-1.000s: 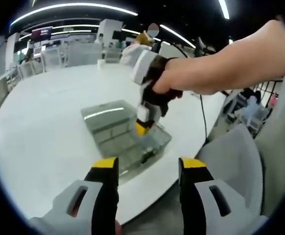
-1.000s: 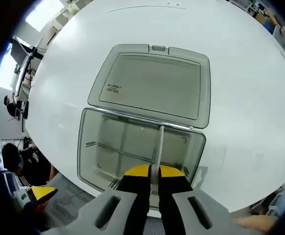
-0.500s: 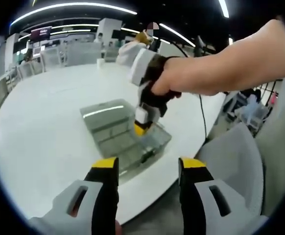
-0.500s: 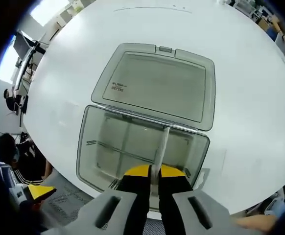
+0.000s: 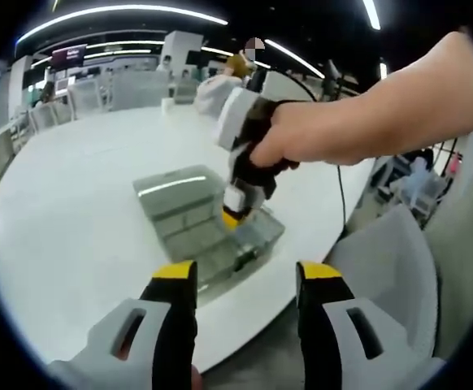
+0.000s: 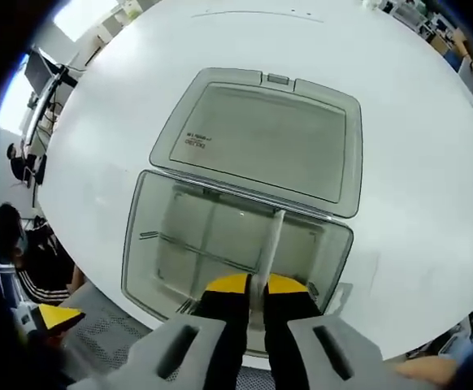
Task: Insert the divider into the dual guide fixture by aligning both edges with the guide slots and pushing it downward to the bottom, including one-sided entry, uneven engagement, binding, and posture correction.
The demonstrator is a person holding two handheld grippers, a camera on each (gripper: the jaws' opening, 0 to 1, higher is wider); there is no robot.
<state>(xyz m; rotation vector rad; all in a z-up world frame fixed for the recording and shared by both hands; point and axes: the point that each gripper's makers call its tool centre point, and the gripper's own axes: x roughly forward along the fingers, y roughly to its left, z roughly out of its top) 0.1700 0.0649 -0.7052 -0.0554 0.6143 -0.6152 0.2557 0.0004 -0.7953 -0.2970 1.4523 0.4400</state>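
- Right gripper (image 6: 250, 286): jaws pinched tight on the near end of the divider (image 6: 267, 249), at 6 o'clock in right gripper view.
- Divider stands on edge inside the clear bin (image 6: 143, 236), running from the jaws toward the hinge wall, right of centre.
- Bin's open lid (image 6: 261, 140) lies flat at 12 o'clock on the white table (image 6: 415, 162).
- Left gripper (image 5: 247, 280): jaws wide apart, holding nothing, hovering near the table edge.

The divider's (image 6: 267, 244) lower end seems hidden behind the jaws.

Pale divider (image 6: 267, 244) upright inside clear open box (image 6: 151, 244) (lid flat behind)
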